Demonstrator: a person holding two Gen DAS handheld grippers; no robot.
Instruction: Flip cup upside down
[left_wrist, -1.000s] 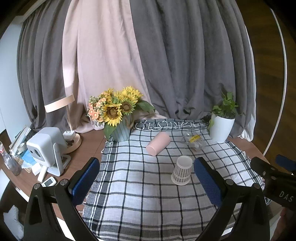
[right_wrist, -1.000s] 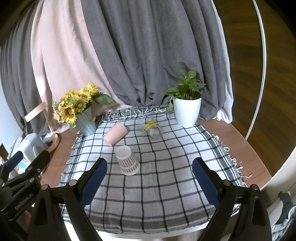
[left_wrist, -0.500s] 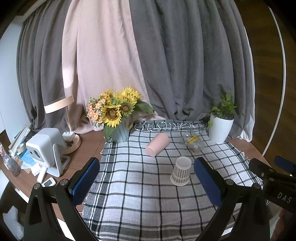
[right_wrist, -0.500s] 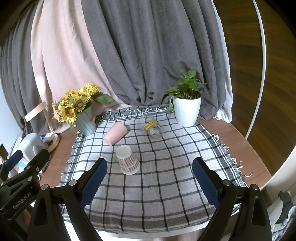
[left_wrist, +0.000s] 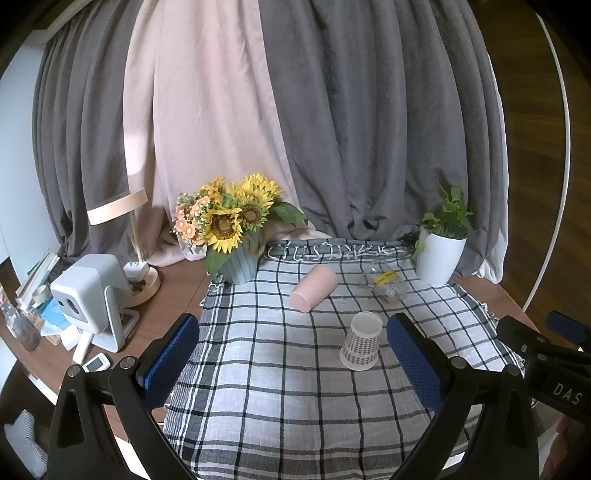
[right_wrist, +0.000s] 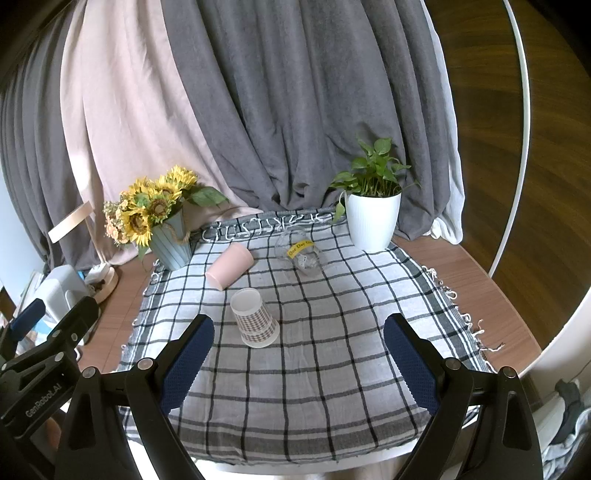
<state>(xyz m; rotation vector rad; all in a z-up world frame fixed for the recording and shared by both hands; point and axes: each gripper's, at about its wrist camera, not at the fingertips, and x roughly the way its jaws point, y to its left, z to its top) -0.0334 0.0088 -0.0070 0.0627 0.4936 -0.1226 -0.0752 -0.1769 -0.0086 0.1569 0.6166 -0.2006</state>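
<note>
A checked paper cup stands upside down on the plaid cloth; it also shows in the right wrist view. A pink cup lies on its side behind it, seen too in the right wrist view. A clear glass cup with a yellow label lies on its side, also in the right wrist view. My left gripper is open and empty, near the cloth's front. My right gripper is open and empty, in front of the paper cup.
A sunflower vase stands at the cloth's back left and a white plant pot at the back right. A white device and clutter sit on the wooden table to the left. Curtains hang behind.
Both views have shifted very slightly; the cups have not moved and both grippers stay open.
</note>
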